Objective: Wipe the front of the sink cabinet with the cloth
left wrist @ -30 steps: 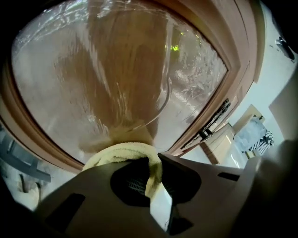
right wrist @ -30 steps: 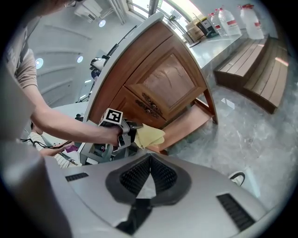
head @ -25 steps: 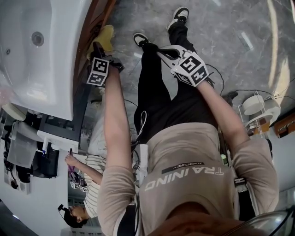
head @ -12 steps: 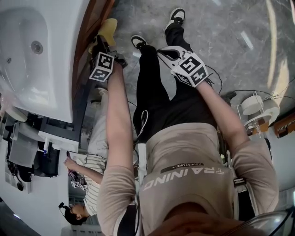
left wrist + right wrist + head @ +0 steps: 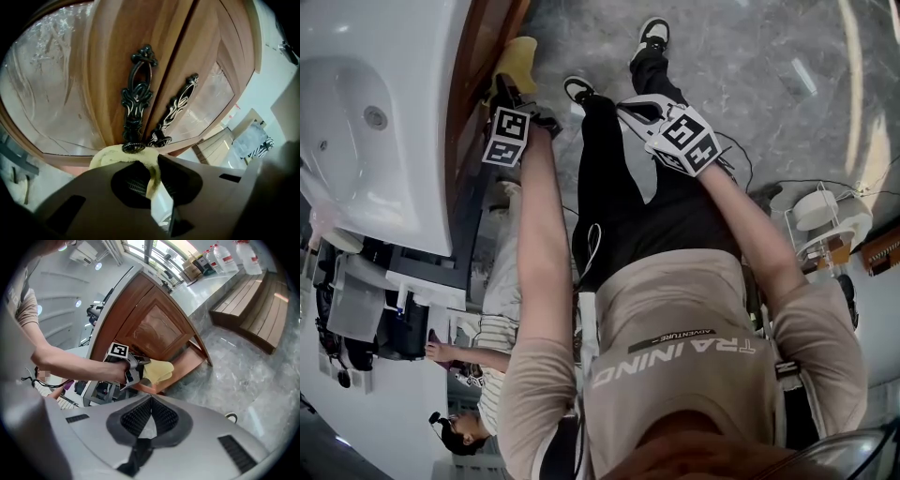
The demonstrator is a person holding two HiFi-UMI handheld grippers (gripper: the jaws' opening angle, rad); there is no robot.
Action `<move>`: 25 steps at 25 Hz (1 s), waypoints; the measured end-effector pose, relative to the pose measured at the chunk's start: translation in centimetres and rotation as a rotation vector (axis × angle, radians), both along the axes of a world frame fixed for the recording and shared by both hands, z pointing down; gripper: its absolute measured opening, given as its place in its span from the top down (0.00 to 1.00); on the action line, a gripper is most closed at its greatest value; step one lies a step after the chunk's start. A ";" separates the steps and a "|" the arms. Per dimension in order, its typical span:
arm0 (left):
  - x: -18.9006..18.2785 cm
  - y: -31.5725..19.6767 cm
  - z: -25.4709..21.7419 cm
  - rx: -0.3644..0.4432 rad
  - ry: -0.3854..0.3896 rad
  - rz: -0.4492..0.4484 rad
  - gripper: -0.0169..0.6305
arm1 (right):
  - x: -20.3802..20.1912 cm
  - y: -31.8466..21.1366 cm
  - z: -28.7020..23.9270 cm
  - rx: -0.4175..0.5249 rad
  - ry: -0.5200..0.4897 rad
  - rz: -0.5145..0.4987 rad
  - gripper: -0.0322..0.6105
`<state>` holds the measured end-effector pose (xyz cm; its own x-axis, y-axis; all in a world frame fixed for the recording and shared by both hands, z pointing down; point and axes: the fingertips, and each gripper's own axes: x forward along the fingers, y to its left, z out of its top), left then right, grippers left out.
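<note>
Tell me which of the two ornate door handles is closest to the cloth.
The left handle in the left gripper view: its round foot meets the yellow cloth; the other handle has its foot further right.

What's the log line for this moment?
step: wiping | left gripper: shut on cloth, at cabinet door beside handles | right gripper: shut, empty, held off the door

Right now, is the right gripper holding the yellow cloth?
No, the right gripper has its jaws together on nothing, while the yellow cloth sits in the left gripper at the cabinet.
</note>
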<state>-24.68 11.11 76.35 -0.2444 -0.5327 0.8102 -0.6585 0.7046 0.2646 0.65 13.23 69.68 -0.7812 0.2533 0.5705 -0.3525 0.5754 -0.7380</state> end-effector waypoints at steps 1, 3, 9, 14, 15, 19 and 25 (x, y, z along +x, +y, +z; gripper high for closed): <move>0.1 -0.4 0.1 0.002 0.001 -0.003 0.91 | 0.2 -0.4 0.1 -0.001 0.001 0.006 0.93; 0.6 -1.5 0.1 0.009 0.001 0.000 0.91 | 0.7 -1.3 0.2 -0.002 0.003 0.015 0.93; 1.7 -4.0 0.0 0.028 0.020 -0.057 0.91 | 1.7 -2.9 0.2 -0.005 0.001 0.028 0.93; 3.2 -7.6 -0.8 0.053 -0.006 0.044 0.91 | 2.2 -4.2 0.2 -0.007 -0.010 0.036 0.93; 3.5 -8.7 -1.2 0.063 -0.013 0.071 0.91 | 2.4 -4.5 0.2 -0.009 -0.009 0.037 0.93; 4.0 -12.4 -2.1 0.091 -0.024 0.112 0.91 | 3.0 -5.7 0.0 -0.009 -0.008 0.046 0.93; 5.6 -16.1 -1.5 0.098 -0.018 0.153 0.91 | 4.0 -8.2 0.2 -0.006 -0.010 0.072 0.93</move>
<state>-19.04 -5.02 74.88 -0.1678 -0.6414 0.7486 -0.7614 0.5667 0.3149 4.66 5.05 69.92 -0.8030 0.1998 0.5615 -0.3857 0.5440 -0.7452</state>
